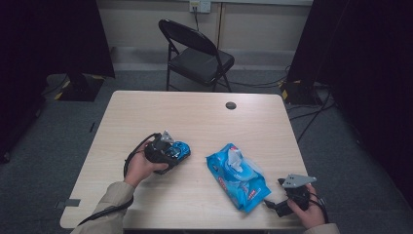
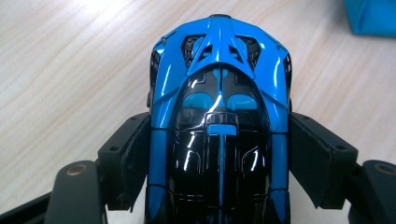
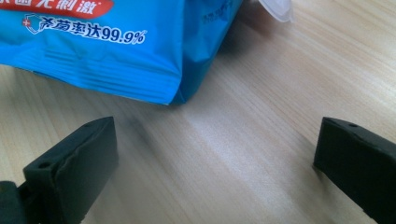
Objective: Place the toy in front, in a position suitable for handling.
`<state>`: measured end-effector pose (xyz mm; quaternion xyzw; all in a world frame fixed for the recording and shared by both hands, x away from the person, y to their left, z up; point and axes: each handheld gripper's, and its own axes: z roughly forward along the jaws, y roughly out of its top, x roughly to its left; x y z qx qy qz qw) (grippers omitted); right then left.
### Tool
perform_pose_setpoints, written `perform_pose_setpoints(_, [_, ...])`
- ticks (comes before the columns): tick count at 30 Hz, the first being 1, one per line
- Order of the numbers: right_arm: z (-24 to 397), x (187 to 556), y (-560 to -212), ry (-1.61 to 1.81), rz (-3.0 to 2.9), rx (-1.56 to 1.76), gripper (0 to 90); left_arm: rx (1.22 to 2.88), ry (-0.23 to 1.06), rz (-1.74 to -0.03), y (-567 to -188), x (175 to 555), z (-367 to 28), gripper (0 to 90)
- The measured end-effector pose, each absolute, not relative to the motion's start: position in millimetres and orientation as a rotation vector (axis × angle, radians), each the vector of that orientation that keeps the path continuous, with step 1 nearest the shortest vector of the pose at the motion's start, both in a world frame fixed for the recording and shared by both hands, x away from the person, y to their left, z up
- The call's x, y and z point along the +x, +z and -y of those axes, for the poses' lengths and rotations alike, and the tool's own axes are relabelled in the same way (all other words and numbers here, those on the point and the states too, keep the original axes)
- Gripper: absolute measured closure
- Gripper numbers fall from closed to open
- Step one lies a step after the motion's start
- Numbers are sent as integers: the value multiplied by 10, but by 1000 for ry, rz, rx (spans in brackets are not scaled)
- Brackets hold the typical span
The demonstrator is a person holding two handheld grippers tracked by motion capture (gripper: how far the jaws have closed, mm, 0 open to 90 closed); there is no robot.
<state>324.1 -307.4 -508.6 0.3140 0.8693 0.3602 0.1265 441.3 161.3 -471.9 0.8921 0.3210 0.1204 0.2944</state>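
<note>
Toy car point(image 2: 218, 126), blue and black and glossy, sits clamped between the two black jaws of the left gripper point(image 2: 218, 154), each pad pressed flat against one flank of the body. From the left gripper view its nose points toward twelve o'clock, over pale wood grain. Seen from the high view, the left gripper point(image 1: 170, 151) lies at about eight o'clock from the middle of the table point(image 1: 195, 112), the person's left hand point(image 1: 141, 165) wrapped around its body and a black cable looping back toward the sleeve.

At roughly four o'clock from the table's centre lies a blue pack of wet wipes point(image 1: 237, 175), flat on the wood, its white lid flap lifted and a tissue poking up. The pack is well apart from the car.

Down at five o'clock, near the table's near edge, the right hand point(image 1: 309, 212) holds the right gripper point(image 1: 287, 187), grey plate on top. Its jaws stand wide apart with nothing between them but bare wood point(image 3: 224, 158); the corner of the wipes pack point(image 3: 116, 51) lies just beyond, at eleven o'clock in the right gripper view, not touching either jaw.
</note>
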Motion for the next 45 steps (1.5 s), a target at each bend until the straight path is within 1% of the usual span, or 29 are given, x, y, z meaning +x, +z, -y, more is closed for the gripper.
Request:
perform_pose_setpoints(4, [3074, 3241, -5086, 1049, -2531, 914, 0, 2365, 314, -873, -4720, 4421, -1656, 269])
perform_pose_setpoints(8, [3074, 3241, -5086, 1049, -2531, 915, 0, 2333, 295, -903, -4804, 4473, -1691, 269])
perform_pose_setpoints(16, [3074, 3241, -5087, 1049, -2532, 914, 0, 2336, 298, -897, -4872, 4499, -1654, 268])
perform_pose_setpoints(21, [3074, 3241, -5087, 1049, -2531, 914, 0, 2304, 302, -915, -4898, 4490, -1679, 261])
perform_pose_setpoints(22, [3074, 3241, -5087, 1048, -2532, 913, 0, 2309, 310, -918, -4900, 4488, -1681, 251])
perform_pose_setpoints(24, [3074, 3241, -5086, 1049, -2531, 914, 0, 2316, 338, -925, -4899, 4483, -1701, 174])
perform_pose_setpoints(25, [3074, 3241, -5086, 1048, -2532, 914, 0, 2304, 319, -940, -4902, 4475, -1715, 155])
perform_pose_setpoints(26, [3074, 3241, -5086, 1049, -2531, 914, 0, 2308, 301, -940, -4898, 4468, -1742, 164])
perform_pose_setpoints(28, [3074, 3241, -5086, 1049, -2531, 914, 0, 2299, 289, -960, -4907, 4448, -1784, 154])
perform_pose_setpoints(31, [3074, 3241, -5086, 1049, -2531, 914, 0, 2295, 291, -963, -4919, 4407, -1821, 160])
perform_pose_setpoints(32, [3074, 3241, -5087, 1049, -2531, 913, 0, 2305, 275, -965, -4921, 4399, -1831, 176])
perform_pose_setpoints(33, [3074, 3241, -5086, 1048, -2531, 913, 0, 2295, 290, -966, -4931, 4387, -1829, 192])
perform_pose_setpoints(36, [3074, 3241, -5086, 1049, -2531, 915, 0, 2299, 298, -956, -4935, 4378, -1826, 201])
perform_pose_setpoints(37, [3074, 3241, -5086, 1049, -2531, 915, 0, 2296, 303, -927, -4936, 4370, -1806, 219])
perform_pose_setpoints(38, [3074, 3241, -5086, 1049, -2531, 915, 0, 2296, 322, -927, -4936, 4365, -1782, 258])
perform_pose_setpoints(42, [3074, 3241, -5086, 1048, -2531, 914, 0, 2295, 314, -944, -4928, 4375, -1769, 260])
perform_pose_setpoints(43, [3074, 3241, -5086, 1049, -2531, 914, 0, 2297, 341, -938, -4923, 4375, -1763, 262])
perform_pose_setpoints(45, [3074, 3241, -5086, 1049, -2531, 914, 0, 2276, 337, -944, -4866, 4384, -1764, 267])
